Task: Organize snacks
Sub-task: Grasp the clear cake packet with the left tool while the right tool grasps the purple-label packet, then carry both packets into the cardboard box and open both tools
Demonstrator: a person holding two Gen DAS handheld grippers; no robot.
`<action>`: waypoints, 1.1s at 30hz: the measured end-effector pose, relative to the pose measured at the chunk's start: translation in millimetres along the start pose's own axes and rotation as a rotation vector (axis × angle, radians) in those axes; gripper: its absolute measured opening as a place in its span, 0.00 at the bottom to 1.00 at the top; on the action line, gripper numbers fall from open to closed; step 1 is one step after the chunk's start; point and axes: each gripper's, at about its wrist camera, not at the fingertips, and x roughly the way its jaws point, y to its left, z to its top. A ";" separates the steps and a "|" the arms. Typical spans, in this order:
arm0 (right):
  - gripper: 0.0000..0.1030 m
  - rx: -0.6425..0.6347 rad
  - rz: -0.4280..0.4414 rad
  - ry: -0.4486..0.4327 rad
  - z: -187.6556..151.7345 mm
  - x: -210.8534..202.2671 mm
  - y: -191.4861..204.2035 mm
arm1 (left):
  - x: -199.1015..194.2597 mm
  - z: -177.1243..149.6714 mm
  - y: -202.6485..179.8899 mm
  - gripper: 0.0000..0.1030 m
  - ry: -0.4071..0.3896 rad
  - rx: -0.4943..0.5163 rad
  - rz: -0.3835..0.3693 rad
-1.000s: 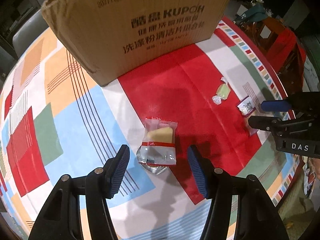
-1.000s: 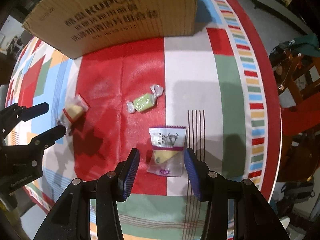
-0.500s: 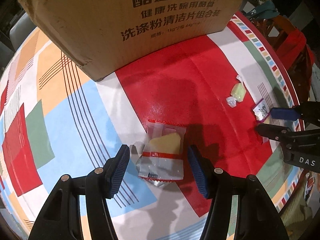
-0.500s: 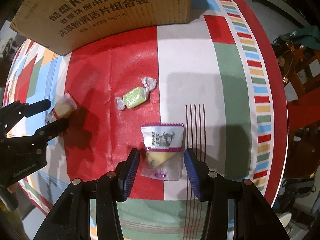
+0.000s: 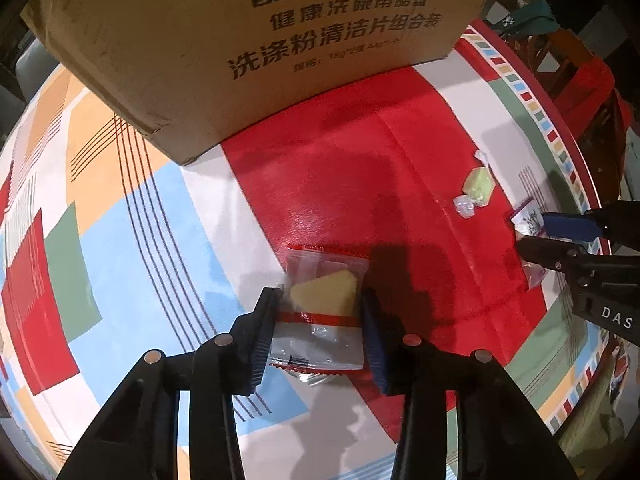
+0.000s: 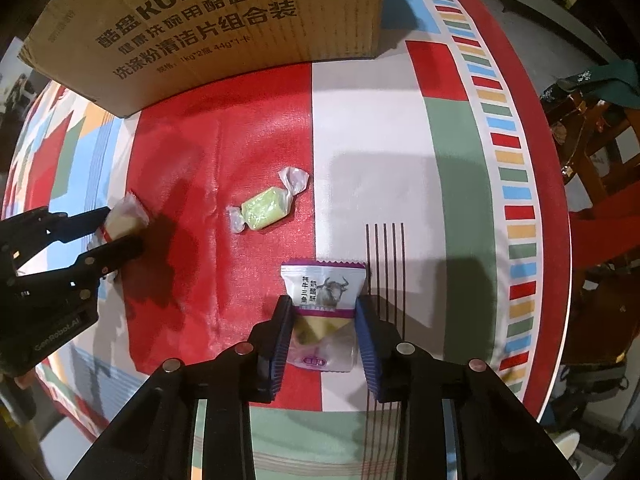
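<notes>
A printed cardboard box [image 5: 256,52] stands on the colourful patterned tablecloth [image 5: 120,216], wooden furniture [image 6: 592,148] beyond.

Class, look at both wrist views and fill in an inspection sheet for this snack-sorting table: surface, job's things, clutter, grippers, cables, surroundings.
Surface: tablecloth in colour blocks.
Job's things: red-trim packet, purple-trim packet, green candy, cardboard box behind them.
Clutter: nothing seen.
Grippers: left gripper has just been closing, pads against the red-trim packet's sides; right gripper likewise, on the purple-trim packet.
Cables: nothing seen.
Surroundings: wooden chair beyond the table edge, dark room.
</notes>
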 end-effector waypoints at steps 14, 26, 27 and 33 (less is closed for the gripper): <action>0.31 -0.044 0.013 -0.055 -6.1 -35.0 6.7 | -36.8 -4.9 -14.8 0.37 -0.070 -0.025 -0.043; 0.31 -0.076 0.038 -0.166 -4.7 -87.8 15.9 | -77.2 -8.8 -8.7 0.37 -0.175 -0.044 -0.065; 0.31 -0.079 0.039 -0.176 -5.0 -91.1 13.7 | -79.5 -6.6 -9.5 0.37 -0.186 -0.044 -0.061; 0.31 -0.097 0.047 -0.240 -0.2 -113.8 12.9 | -105.3 -4.8 -6.2 0.37 -0.255 -0.045 -0.051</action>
